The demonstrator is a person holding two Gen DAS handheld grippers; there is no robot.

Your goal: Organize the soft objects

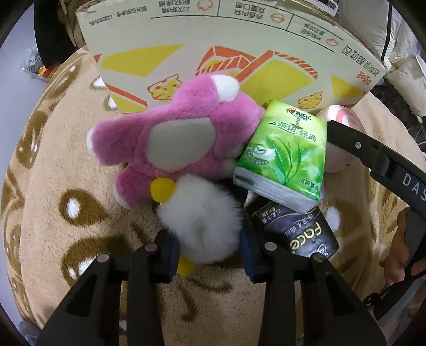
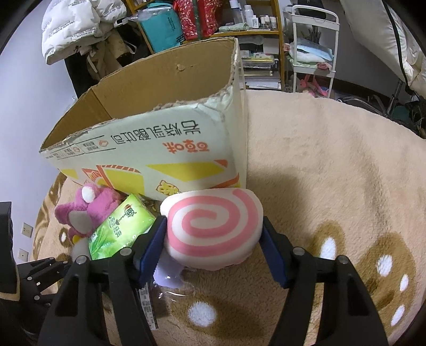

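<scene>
Left gripper (image 1: 209, 252): its blue-padded fingers (image 1: 170, 259) sit on either side of the white fluffy plush (image 1: 202, 226), touching its sides and pinching it
Right gripper (image 2: 214, 247): jaws spread wide around the pink-and-white swirl cushion (image 2: 213, 226), pads (image 2: 153, 247) against its two flanks in a hold
White fluffy plush: lies on the beige rug (image 1: 66, 165), a yellow ball (image 1: 162, 189) at its far end, touching the pink plush toy
Pink plush toy (image 1: 170, 133): on the rug against the front wall of the cardboard box (image 2: 149, 149), grey patches facing up
Green tissue pack (image 1: 285, 157): tilted, leaning on the pink toy and overlapping the black tissue pack (image 1: 295, 229) beneath it
Swirl cushion: at the box's front right corner, just beside the green pack, resting on the rug over a pale lilac piece (image 2: 167, 276)
Cardboard box: upright and open-topped on the rug, printing upside down
Background: shelves (image 2: 213, 24) and a white cart (image 2: 311, 45) beyond the rug's far edge
</scene>
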